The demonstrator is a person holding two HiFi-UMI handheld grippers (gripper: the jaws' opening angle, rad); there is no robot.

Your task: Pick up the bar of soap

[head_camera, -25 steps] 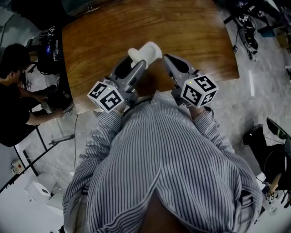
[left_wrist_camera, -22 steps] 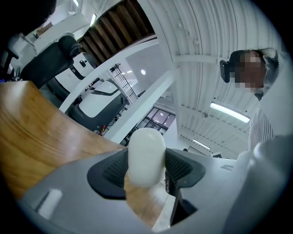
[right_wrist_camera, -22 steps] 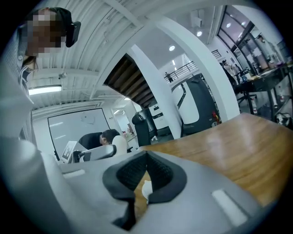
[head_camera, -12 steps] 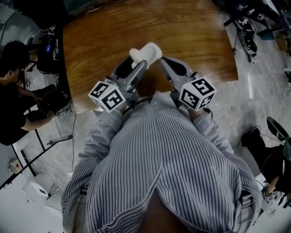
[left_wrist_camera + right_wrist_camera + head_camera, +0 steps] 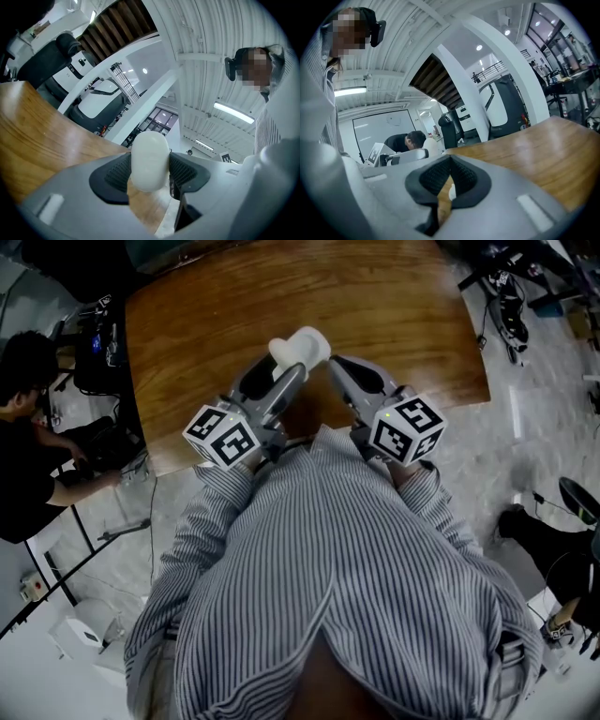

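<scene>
The bar of soap [image 5: 300, 346] is white and rounded. It is held off the brown wooden table [image 5: 206, 324], clamped between the pads of my left gripper [image 5: 292, 360]. In the left gripper view the soap [image 5: 150, 161] stands upright between the two dark ribbed pads [image 5: 116, 174], with the table [image 5: 33, 136] below and behind it. My right gripper [image 5: 336, 368] hangs just right of the soap. Its jaws are shut with nothing between them. In the right gripper view the pads of that gripper [image 5: 447, 185] meet, and the table [image 5: 534, 150] shows beyond them.
A person in black [image 5: 28, 427] bends over equipment on the floor left of the table. Cables and gear [image 5: 511, 296] lie on the floor at the upper right. The table's near edge [image 5: 178, 465] runs just under both grippers.
Both grippers have drifted very slightly, and the soap stays clamped in the left one. The person at the left has shifted a little.
</scene>
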